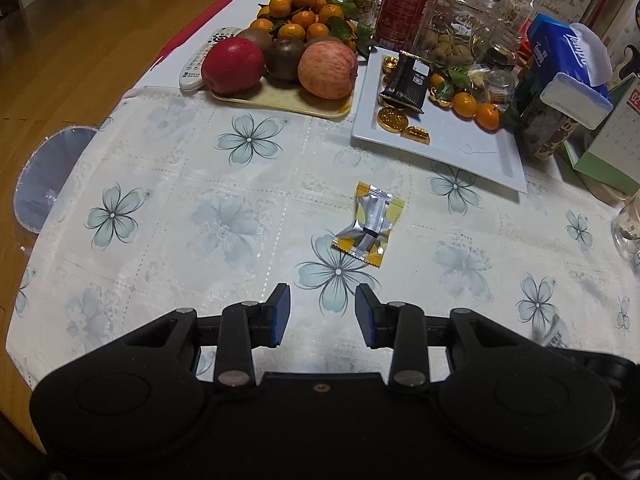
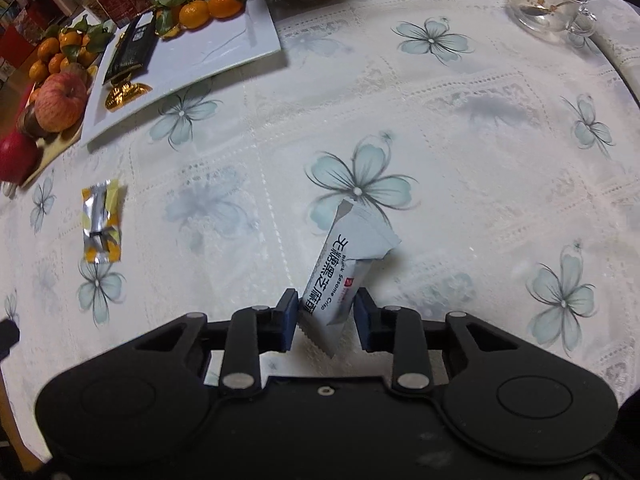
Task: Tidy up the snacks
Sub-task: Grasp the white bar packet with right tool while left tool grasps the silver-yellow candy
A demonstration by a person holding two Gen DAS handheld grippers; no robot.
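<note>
Now, step in hand: right gripper (image 2: 326, 314) takes the white sesame crisp packet (image 2: 340, 276); judged early in the tidying.
Grip: jaws pinch the packet's lower half, pads on both sides; upper end tilts free above the floral tablecloth (image 2: 440, 120).
Doing it well: hold firmly but gently, as the crisp inside likely breaks; lift clear, then carry toward the white tray (image 2: 248, 36).
Left gripper (image 1: 323, 312): jaws spread, nothing between, angled steeply down.
Waiting: yellow-and-silver candy (image 1: 368, 226) lies just ahead of it, short of the white tray.
</note>
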